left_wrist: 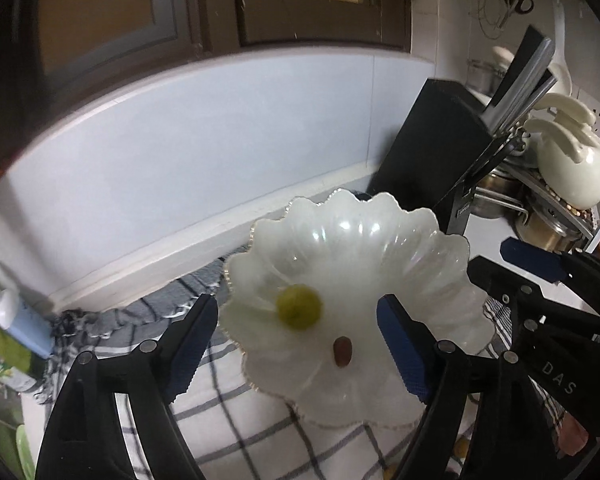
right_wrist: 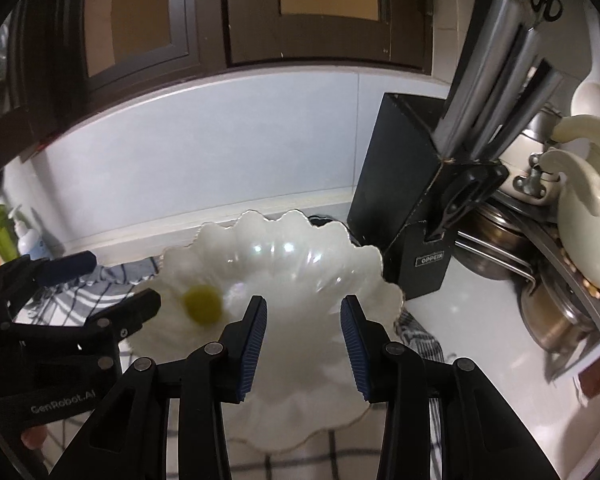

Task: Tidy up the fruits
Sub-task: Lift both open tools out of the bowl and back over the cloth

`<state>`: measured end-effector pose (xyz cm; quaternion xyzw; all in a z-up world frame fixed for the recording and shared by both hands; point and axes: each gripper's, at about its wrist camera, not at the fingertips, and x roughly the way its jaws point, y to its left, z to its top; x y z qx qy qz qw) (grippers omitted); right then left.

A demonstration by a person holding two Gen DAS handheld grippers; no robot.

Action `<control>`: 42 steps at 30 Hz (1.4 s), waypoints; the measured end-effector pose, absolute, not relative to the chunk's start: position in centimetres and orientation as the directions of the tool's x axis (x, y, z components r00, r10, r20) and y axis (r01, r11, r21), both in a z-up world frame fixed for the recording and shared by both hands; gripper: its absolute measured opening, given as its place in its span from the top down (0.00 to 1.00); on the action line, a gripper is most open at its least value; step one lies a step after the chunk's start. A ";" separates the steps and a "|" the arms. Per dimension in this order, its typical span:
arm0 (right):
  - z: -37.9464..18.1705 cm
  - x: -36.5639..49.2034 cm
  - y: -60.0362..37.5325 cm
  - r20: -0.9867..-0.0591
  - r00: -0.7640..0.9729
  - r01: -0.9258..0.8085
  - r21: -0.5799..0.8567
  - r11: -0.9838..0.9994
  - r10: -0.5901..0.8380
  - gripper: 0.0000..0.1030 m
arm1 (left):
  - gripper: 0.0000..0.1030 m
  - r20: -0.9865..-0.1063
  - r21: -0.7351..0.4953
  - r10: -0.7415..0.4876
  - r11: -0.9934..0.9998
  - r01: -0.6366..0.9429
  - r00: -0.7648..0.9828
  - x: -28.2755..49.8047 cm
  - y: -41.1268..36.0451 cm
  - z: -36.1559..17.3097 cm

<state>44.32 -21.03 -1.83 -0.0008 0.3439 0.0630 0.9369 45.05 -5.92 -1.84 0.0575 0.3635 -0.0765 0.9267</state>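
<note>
Both grippers are hanging over the bowl (left_wrist: pixel 380 248), w/ nothing between the fingers. Left gripper (left_wrist: pixel 300 344) is sitting wide, jaws straddling the bowl's near side; right gripper (right_wrist: pixel 304 344) is also spread, narrower, pointing into the bowl's near half.

Fruit so far: one green grape (left_wrist: pixel 299 307) is lying inside the bowl, left of centre, blurred in both views, so prob. rolling or just the cam moving, can't tell which. A small brown date-like fruit (left_wrist: pixel 342 352) is lying nearer the front rim; it's hidden in the right view. More yellowish bits are peeking out at the bottom edge of the left view, on the cloth (left_wrist: pixel 236 412), too small to name.

Risks, as I'm judging them:
- Bowl is glossy and shallow w/ a scalloped rim, so the grape could roll out if a finger bumps the bowl.
- The grippers are crowding each other over one small bowl, so they could clash.
- Bowl is resting on the cloth, so a nudge could slide or tip it.
- Knife block (right_wrist: pixel 412 200) is standing just beside the bowl, so a wide right swing could be hitting it.
</note>
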 end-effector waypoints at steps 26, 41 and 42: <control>1.5 30.1 -19.2 -0.530 0.834 -0.163 0.024 0.986 0.151 0.55 | 0.14 -0.531 0.046 -0.103 0.988 0.150 0.841 29.9 -3.4 2.1; -1.2 26.1 -19.5 -0.565 0.812 -0.170 0.016 0.985 0.149 0.55 | 0.11 -0.578 0.072 -0.097 0.983 0.169 0.810 25.6 -3.9 -0.2; -1.6 26.0 -19.6 -0.573 0.806 -0.171 0.021 0.985 0.152 0.55 | 0.11 -0.583 0.073 -0.096 0.983 0.169 0.807 25.5 -4.0 -0.5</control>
